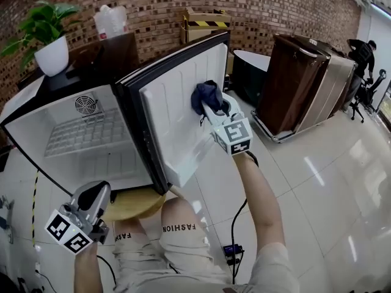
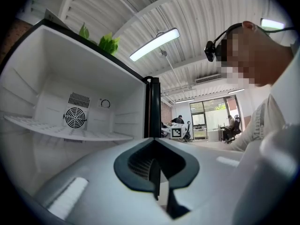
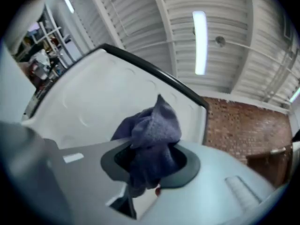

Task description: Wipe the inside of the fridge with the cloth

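Observation:
A small black fridge (image 1: 73,133) stands open, its white inside (image 2: 56,116) holding a wire shelf (image 1: 85,133) and a round fan grille (image 2: 75,117). Its door (image 1: 183,102) swings out to the right, white inner face showing. My right gripper (image 1: 211,105) is shut on a bunched dark blue cloth (image 1: 206,95) and holds it against the upper part of the door's inner face (image 3: 117,97); the cloth (image 3: 152,139) fills the jaws. My left gripper (image 1: 91,200) hangs low at the left, below the fridge's front edge, shut with nothing in it.
A potted plant (image 1: 49,41) and a plastic container (image 1: 110,20) sit on top of the fridge. The fridge rests on a round wooden stool (image 1: 131,203). Brown cabinets (image 1: 305,78) stand at the right; a cable (image 1: 235,224) trails on the tiled floor. My knees (image 1: 177,224) are below the door.

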Demonstrator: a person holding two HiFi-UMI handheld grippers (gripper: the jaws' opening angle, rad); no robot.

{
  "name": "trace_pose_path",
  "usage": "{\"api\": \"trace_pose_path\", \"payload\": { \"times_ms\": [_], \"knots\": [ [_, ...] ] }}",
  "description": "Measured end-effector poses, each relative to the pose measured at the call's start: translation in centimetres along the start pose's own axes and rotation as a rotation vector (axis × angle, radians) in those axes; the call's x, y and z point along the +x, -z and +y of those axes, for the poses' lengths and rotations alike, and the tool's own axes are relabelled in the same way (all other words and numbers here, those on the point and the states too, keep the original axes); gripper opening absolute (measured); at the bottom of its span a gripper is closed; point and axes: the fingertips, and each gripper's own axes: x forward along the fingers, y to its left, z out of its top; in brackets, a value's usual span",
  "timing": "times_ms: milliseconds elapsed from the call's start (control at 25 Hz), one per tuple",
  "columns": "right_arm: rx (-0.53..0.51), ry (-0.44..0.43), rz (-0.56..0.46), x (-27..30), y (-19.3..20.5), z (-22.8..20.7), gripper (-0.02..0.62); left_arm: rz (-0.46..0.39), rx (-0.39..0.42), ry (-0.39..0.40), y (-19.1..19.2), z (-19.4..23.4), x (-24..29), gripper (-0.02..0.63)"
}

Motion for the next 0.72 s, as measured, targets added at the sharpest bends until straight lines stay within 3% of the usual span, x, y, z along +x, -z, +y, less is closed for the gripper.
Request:
{"api": "trace_pose_path", "payload": {
  "times_ms": [80, 160, 280, 360, 440, 560, 640, 720],
  "knots": [
    [0.071, 0.095, 0.109, 1.9, 4.3, -4.3, 0.102, 0.003, 0.009, 0.014, 0.2, -0.2, -0.2, 0.005],
    [0.128, 0.119, 0.155, 2.5, 6.3, -6.4, 0.099, 0.003, 0.009, 0.032, 0.4, -0.7, -0.1, 0.005],
    [0.142, 0.124, 0.206, 2.3, 6.2, -6.9, 0.1, 0.011, 0.034, 0.055, 0.6, -1.4, 0.3, 0.005],
    [0.177, 0.095, 0.174, 0.9, 3.8, -5.7, 0.1, 0.027, 0.061, 0.075, 0.9, -1.9, 0.5, 0.005],
    [0.184, -0.023, 0.046, -1.9, -1.0, -1.7, 0.1, 0.04, 0.073, 0.098, 1.2, -2.4, 0.5, 0.005],
    [0.097, -0.295, -0.163, -6.6, -8.5, 7.9, 0.1, 0.048, 0.07, 0.115, 1.7, -2.5, 0.9, 0.005],
    [-0.006, -0.436, -0.133, -7.9, -9.1, 13.9, 0.1, 0.055, 0.058, 0.114, 2.2, -2.2, 1.2, 0.005],
    [-0.095, -0.476, -0.038, -7.3, -7.4, 17.1, 0.1, 0.063, 0.038, 0.112, 2.8, -2.1, 1.6, 0.005]
  ]
}}
